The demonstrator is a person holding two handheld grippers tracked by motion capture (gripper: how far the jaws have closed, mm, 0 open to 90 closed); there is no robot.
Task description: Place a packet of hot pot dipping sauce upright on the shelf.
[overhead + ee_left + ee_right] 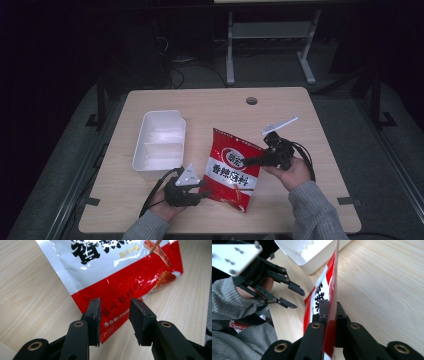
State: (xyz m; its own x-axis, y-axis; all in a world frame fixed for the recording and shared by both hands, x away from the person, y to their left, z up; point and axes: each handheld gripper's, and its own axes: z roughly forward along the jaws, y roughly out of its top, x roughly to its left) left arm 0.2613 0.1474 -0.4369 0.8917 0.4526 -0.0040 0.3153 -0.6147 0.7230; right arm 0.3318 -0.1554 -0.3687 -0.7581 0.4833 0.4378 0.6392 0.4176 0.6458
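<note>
With the right gripper (248,161) clamped on the edge of the red seasoning packet (234,169) at centre frame, the left gripper (204,186) (jaws wide, just short of the lower-left corner) should probably slide further onto that corner before squeezing.

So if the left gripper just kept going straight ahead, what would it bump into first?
Probably the red snack bag: the open left gripper points at its bottom edge, just beyond the fingers.
</note>
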